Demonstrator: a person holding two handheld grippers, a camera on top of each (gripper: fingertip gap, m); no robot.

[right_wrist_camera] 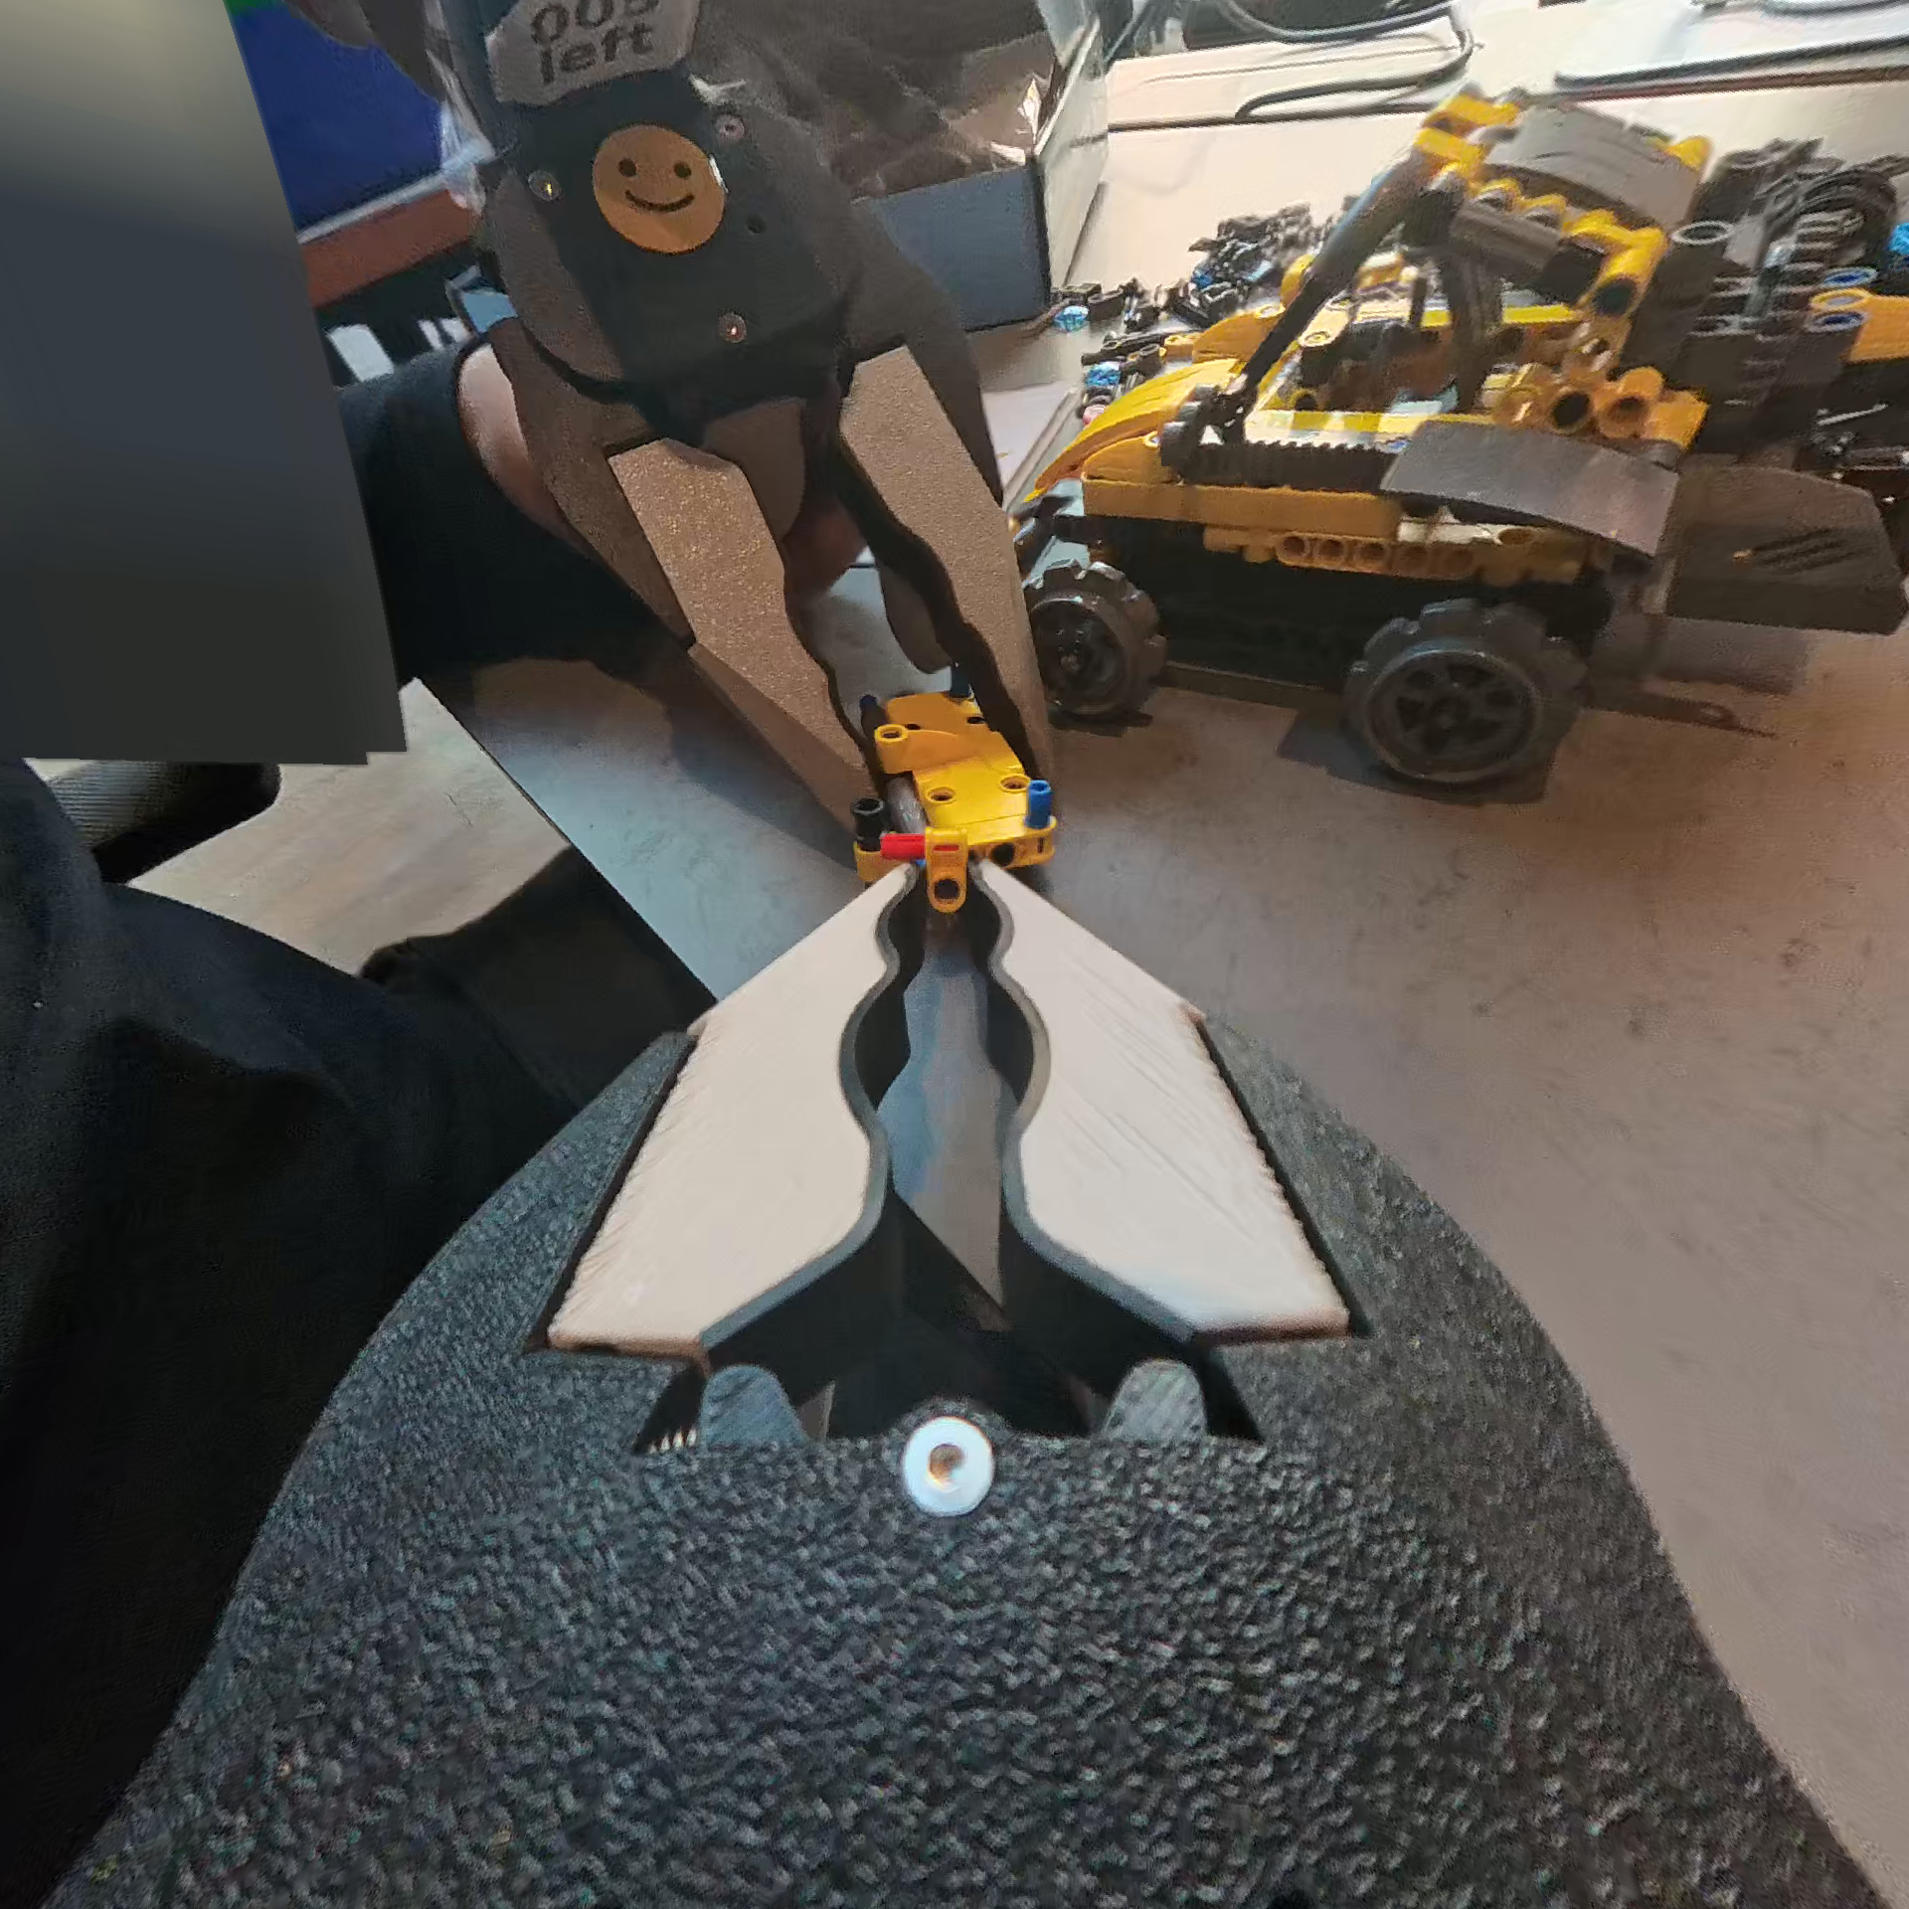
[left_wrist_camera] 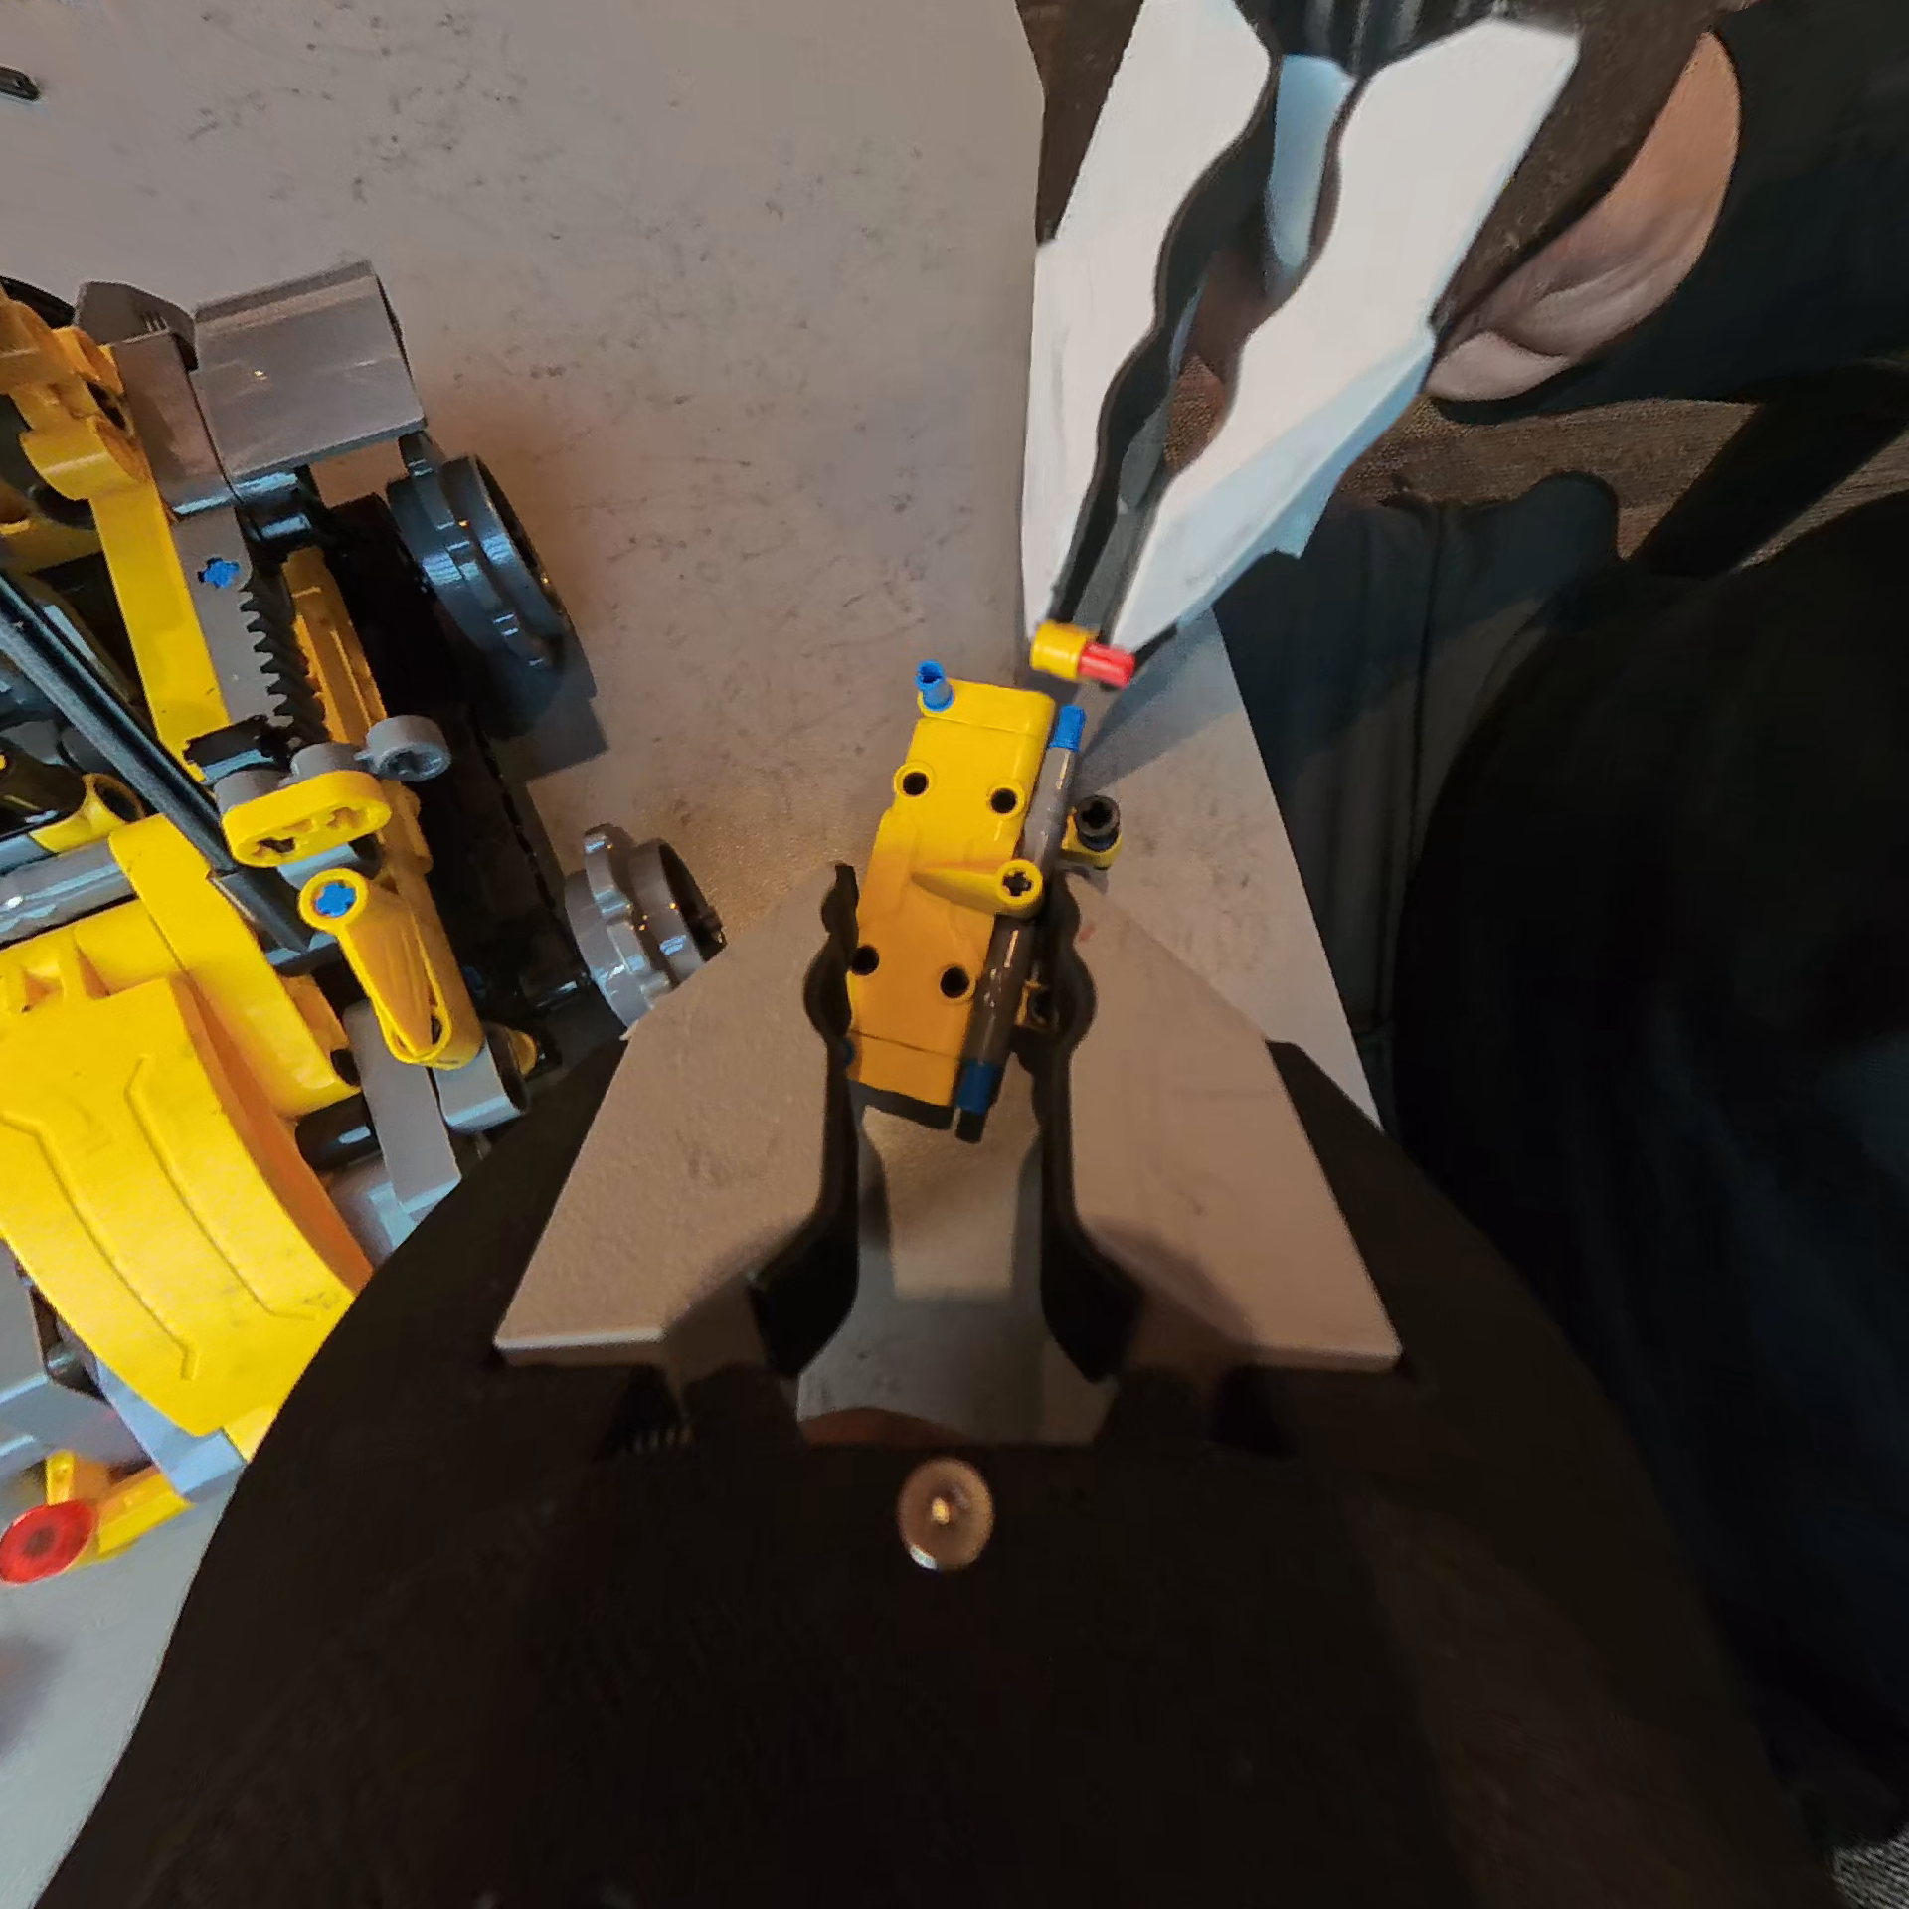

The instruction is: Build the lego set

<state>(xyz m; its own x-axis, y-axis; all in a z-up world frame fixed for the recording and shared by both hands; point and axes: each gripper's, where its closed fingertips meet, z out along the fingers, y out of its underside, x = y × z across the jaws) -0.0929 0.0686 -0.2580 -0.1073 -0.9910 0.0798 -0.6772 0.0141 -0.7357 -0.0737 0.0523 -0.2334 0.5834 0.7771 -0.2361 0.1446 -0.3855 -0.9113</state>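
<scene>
- The left gripper (left_wrist_camera: 945, 992) is seen pressed onto a yellow block assembly (left_wrist_camera: 956, 899), which is pinched between the two fingers near their tips; a grey rod (left_wrist_camera: 1018, 930) with blue ends is carried along the assembly's 3 o'clock side.
- The right gripper (right_wrist_camera: 942, 878) is seen closed on a small yellow connector (right_wrist_camera: 945, 863) with a red pin (right_wrist_camera: 901, 844) through it; in the left wrist view this piece (left_wrist_camera: 1080, 653) is held at about 1 o'clock from the assembly, just beside its top corner, and whether it touches cannot be told.
- In the right wrist view the connector is seen against the near end of the assembly (right_wrist_camera: 956, 780), at 12 o'clock from the right fingertips.
- Both pieces are held above the pale table (right_wrist_camera: 1446, 1033), close to its edge.
- A yellow and black model vehicle (right_wrist_camera: 1446, 496) is parked at 1 to 2 o'clock in the right wrist view, well apart, with loose small parts (right_wrist_camera: 1188, 289) scattered behind it.
- For a clean join, the assembly is probably best kept steady, the pin lined up squarely with a hole, and pressure applied straight along the pin's axis, so that nothing is twisted out of either grip.
</scene>
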